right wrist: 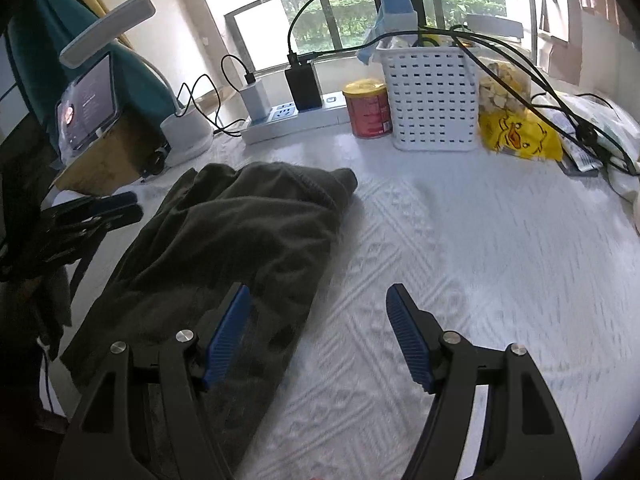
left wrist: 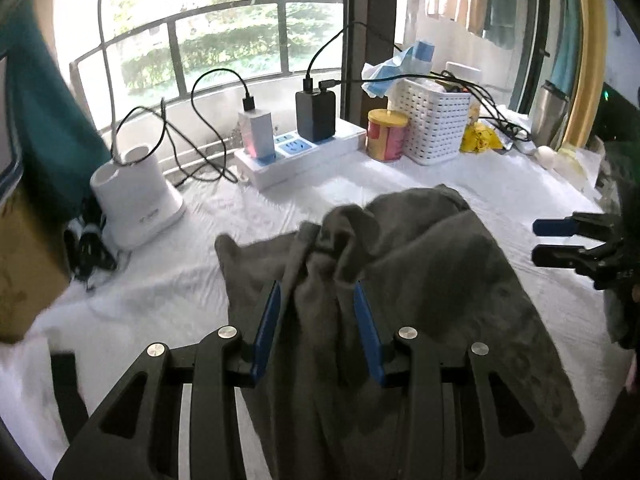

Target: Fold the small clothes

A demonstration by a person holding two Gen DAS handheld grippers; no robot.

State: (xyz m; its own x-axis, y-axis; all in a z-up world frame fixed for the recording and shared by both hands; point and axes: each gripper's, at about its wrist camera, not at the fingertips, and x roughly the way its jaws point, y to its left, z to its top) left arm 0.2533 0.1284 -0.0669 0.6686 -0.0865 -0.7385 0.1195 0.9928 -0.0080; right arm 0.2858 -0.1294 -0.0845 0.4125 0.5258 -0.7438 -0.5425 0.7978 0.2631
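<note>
**Two grippers over one grey garment on a white textured cloth**

Two fisheye views show the same table, covered in a white cloth (right wrist: pixel 460 240) with a raised woven pattern. At far left in the right wrist view, a tablet (right wrist: pixel 90 100) leans on a cardboard box (right wrist: pixel 96 168); its dark screen carries writing too small to read. Next comes a white lamp base (left wrist: pixel 136 196) with faint grey lettering that cannot be made out. Further right, a white power strip (left wrist: pixel 300 152) holds a white charger (left wrist: pixel 256 132) and a black charger (left wrist: pixel 316 114), each with a black cable. Beside it stands a red can with a yellow lid (right wrist: pixel 368 108); its label is blurred. A white perforated basket (right wrist: pixel 432 96) follows, then a yellow bag (right wrist: pixel 516 136) printed with a cartoon duck.

The grey garment (left wrist: pixel 440 260) lies crumpled on the left-hand part of the cloth as the right wrist view shows it. The left gripper (left wrist: pixel 318 328) has a bunched fold of this garment between its blue pads (left wrist: pixel 268 328), and seems to be pinching it, though the fabric hides the contact. The right gripper (right wrist: pixel 318 332) stands wide, nothing between its fingers; its left pad hovers over the garment's edge, its right pad over bare cloth.
</note>
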